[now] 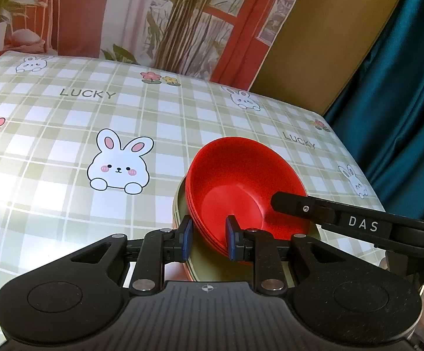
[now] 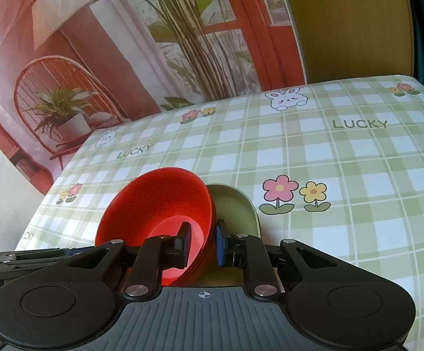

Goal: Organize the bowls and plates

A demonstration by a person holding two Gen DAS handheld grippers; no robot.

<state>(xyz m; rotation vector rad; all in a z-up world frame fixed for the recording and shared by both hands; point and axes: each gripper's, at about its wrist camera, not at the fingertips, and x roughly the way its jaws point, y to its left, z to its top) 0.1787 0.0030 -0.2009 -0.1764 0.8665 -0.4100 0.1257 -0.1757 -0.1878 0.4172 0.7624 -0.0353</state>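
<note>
Here, a stack of red bowls (image 1: 241, 184) sits tilted on a pale green plate (image 1: 212, 266), both on the bench (image 1: 65, 219) with its green check cloth printed with rabbits, flowers and "LUCKY". The landmark is the large rabbit print (image 1: 120, 163); in the left wrist view the stack lies just to the right of it and nearer the camera.

Left claw (image 1: 209, 241): its 2 blue pads straddle the near rim of the red bowls, 1 pad outside the wall, 1 inside the hollow. The pads look closed onto the rim, though actual contact is hard to confirm.

Right claw (image 2: 201, 241): same arrangement on the opposite side of the stack, 1 finger inside the bowl, the blue pad outside against the wall, jaws drawn in around the rim. In the left wrist view 1 of its black fingers (image 1: 296, 204) reaches over the bowl rim, marked "DAS".

The green plate shows behind the bowls in the right wrist view (image 2: 235, 204), its rim touching the stack.

Behind the bench hangs a printed backdrop (image 1: 182, 14) of plants and red window frames.
</note>
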